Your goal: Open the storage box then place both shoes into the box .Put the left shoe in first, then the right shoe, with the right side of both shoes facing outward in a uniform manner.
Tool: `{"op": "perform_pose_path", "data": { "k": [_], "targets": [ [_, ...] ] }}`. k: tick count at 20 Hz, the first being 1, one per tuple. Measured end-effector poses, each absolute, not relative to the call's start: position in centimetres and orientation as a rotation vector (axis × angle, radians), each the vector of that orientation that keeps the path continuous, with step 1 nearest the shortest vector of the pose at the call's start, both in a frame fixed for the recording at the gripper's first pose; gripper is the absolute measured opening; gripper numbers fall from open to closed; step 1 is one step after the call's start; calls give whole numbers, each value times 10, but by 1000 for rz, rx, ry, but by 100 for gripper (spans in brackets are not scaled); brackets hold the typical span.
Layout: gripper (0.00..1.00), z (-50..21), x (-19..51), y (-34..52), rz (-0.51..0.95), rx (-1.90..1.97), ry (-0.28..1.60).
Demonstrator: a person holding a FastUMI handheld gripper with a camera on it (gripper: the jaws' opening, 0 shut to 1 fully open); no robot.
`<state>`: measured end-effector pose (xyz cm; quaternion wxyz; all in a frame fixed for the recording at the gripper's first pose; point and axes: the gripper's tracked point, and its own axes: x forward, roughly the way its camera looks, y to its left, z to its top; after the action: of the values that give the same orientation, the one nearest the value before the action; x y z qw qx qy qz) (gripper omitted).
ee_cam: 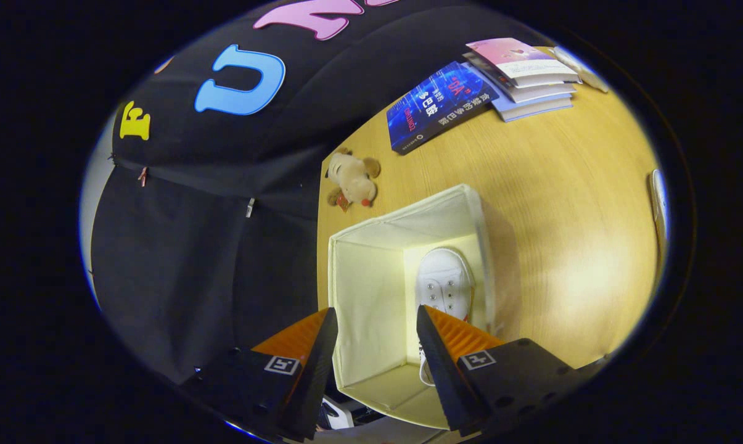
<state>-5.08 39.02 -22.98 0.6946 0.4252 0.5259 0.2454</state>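
- Hovering above the open storage box [371, 290], the gripper [376, 320] has its two orange-faced fingers [454, 336] spread wide apart, with nothing held between them.
- The box is a cream fabric cube with no lid over its top; it stands on a light wooden table [568, 203], close to the table edge that meets the black booth wall.
- One white shoe [444, 280] lies on the box floor, against the inner wall on the right finger's side, its toe pointing away from the gripper.
- The shoe's eyelets face up; a bit of white lace shows beside the right finger, whose tip overlaps the heel end of the shoe in the view. Whether it touches the shoe cannot be told.
- The left finger's tip sits over the box's near-left rim.
- Beyond the box, a small tan plush toy [353, 179] with a red spot lies near the table edge.
- Farther on, a blue book [439, 105] lies flat, and just beside it a stack of books [525, 77] with a pink cover on top.
- A white object [658, 197] shows at the table's far right side; what it is cannot be told.
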Motion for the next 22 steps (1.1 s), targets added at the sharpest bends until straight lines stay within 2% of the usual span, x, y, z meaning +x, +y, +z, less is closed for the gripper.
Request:
{"op": "perform_pose_path", "data": {
  "k": [8,16,22],
  "targets": [
    [79,-241,-56,223,416,817,1100],
    [79,-313,-82,70,188,792,1181],
    [79,-387,-104,20,127,718,1298]
  ]
}}
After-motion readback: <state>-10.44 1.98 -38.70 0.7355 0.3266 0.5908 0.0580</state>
